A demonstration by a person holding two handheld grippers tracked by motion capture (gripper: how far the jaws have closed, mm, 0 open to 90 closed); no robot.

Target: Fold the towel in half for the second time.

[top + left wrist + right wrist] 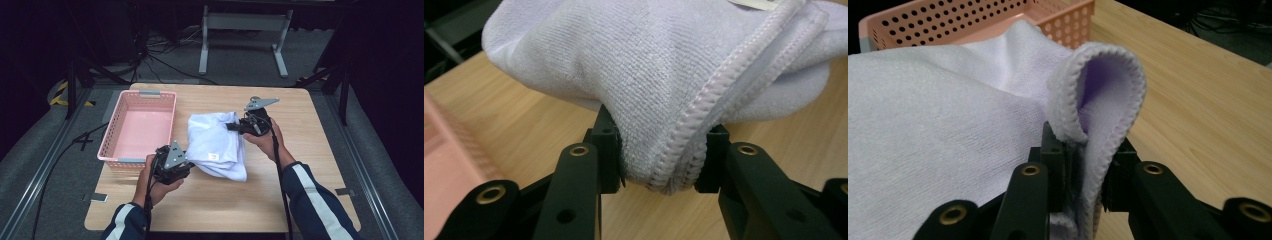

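A white towel (216, 142) hangs bunched between my two grippers over the middle of the wooden table (310, 170). My left gripper (187, 164) is shut on the towel's near left corner; in the left gripper view its jaws clamp a thick stitched fold of the towel (664, 150). At the far right edge of the cloth my right gripper (234, 126) is shut on another corner. In the right gripper view the hemmed edge of the towel (1093, 115) curls up out of the jaws, and the rest of the cloth spreads off to the left.
An empty pink perforated basket (138, 127) stands at the table's left side, close to my left hand; its rim (948, 20) lies behind the towel in the right gripper view. Cables and a metal stand leg (204, 45) lie on the floor beyond the table.
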